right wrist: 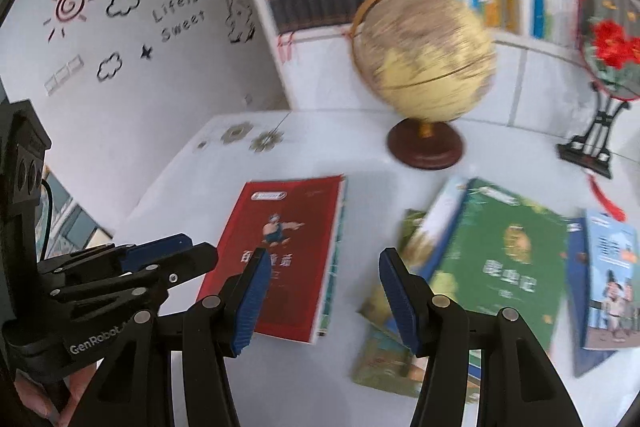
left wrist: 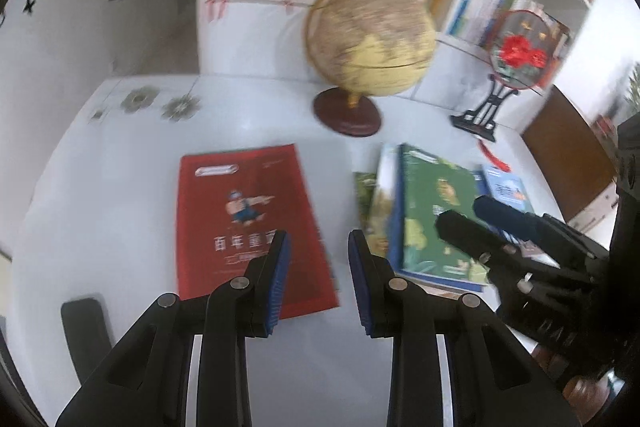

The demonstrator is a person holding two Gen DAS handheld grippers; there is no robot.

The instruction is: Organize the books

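Both grippers hang above the white table, jaws apart and gripping nothing. The left gripper is over the near edge of the red book, which lies flat and alone. The right gripper sits between that book and a loose pile topped by the green book; a blue book seems, through the blur, to rest at the pile's right. Behind stands a globe.
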